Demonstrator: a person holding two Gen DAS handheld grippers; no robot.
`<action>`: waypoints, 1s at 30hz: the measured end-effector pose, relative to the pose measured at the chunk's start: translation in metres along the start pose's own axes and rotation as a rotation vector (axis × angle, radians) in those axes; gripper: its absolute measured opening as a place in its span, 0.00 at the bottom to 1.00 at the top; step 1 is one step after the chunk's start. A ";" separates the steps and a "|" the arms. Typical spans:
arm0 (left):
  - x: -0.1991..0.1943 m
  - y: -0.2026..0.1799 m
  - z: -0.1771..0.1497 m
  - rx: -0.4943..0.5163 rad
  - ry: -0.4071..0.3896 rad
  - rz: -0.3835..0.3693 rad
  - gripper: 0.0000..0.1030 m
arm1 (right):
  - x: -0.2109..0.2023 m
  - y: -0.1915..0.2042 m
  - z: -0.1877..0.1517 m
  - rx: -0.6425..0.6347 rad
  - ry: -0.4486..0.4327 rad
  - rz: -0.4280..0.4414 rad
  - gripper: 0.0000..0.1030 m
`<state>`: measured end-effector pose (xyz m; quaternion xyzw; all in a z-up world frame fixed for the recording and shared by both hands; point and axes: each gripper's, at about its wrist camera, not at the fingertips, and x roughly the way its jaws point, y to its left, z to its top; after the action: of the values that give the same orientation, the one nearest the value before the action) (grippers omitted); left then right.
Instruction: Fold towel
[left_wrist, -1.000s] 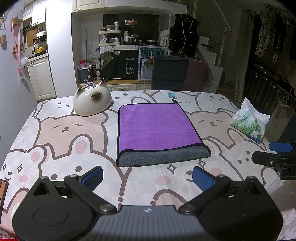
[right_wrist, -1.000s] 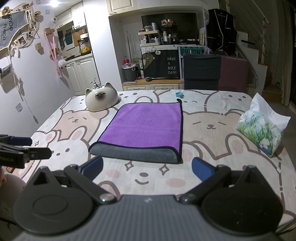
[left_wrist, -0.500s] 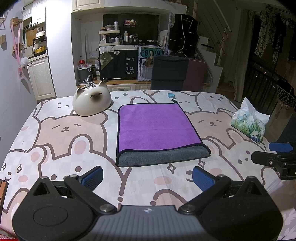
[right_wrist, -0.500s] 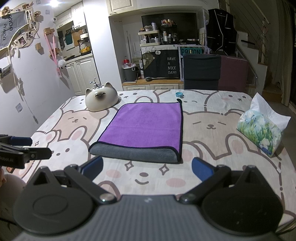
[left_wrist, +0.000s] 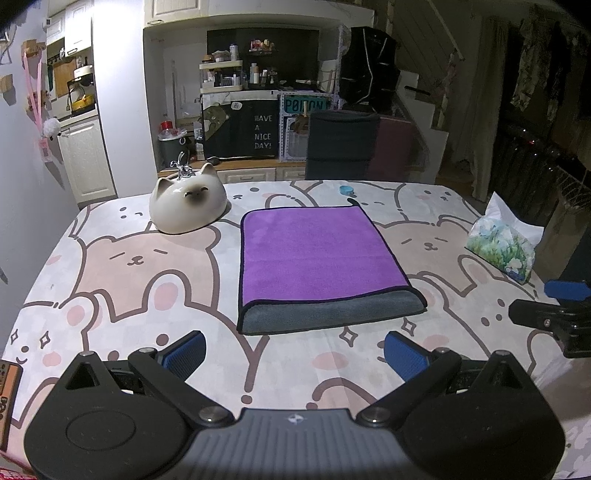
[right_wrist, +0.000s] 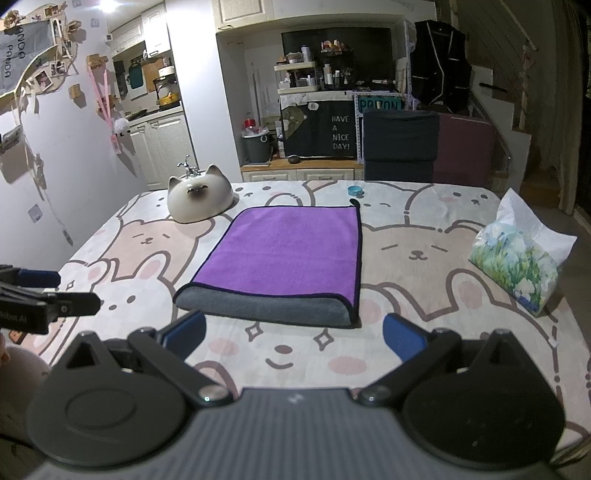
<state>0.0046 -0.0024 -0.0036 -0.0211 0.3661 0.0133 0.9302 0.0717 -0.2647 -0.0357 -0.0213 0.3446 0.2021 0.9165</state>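
Observation:
A purple towel (left_wrist: 317, 254) with a grey underside lies flat on the table, its near fold showing a grey band; it also shows in the right wrist view (right_wrist: 284, 254). My left gripper (left_wrist: 293, 356) is open and empty, held back from the towel's near edge. My right gripper (right_wrist: 293, 339) is open and empty, also just short of the grey fold. Each gripper shows at the edge of the other's view: the right one in the left wrist view (left_wrist: 550, 314), the left one in the right wrist view (right_wrist: 44, 299).
A white cat-shaped bowl (left_wrist: 187, 205) sits at the far left of the bear-print tablecloth (left_wrist: 129, 266). A tissue pack (left_wrist: 502, 247) lies at the right edge. A small blue cap (left_wrist: 346, 189) sits beyond the towel. A dark chair (left_wrist: 341, 146) stands behind the table.

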 end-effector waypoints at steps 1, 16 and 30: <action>0.002 0.000 0.002 0.000 0.006 0.005 0.98 | 0.000 0.000 0.001 -0.001 0.001 -0.001 1.00; 0.024 0.016 0.042 -0.006 -0.030 0.043 0.98 | 0.024 -0.011 0.038 -0.013 -0.014 -0.033 1.00; 0.078 0.049 0.067 -0.017 -0.085 -0.006 0.99 | 0.070 -0.033 0.065 -0.037 -0.071 0.004 1.00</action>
<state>0.1054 0.0508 -0.0096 -0.0295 0.3261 0.0144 0.9448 0.1721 -0.2591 -0.0345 -0.0303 0.3081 0.2110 0.9272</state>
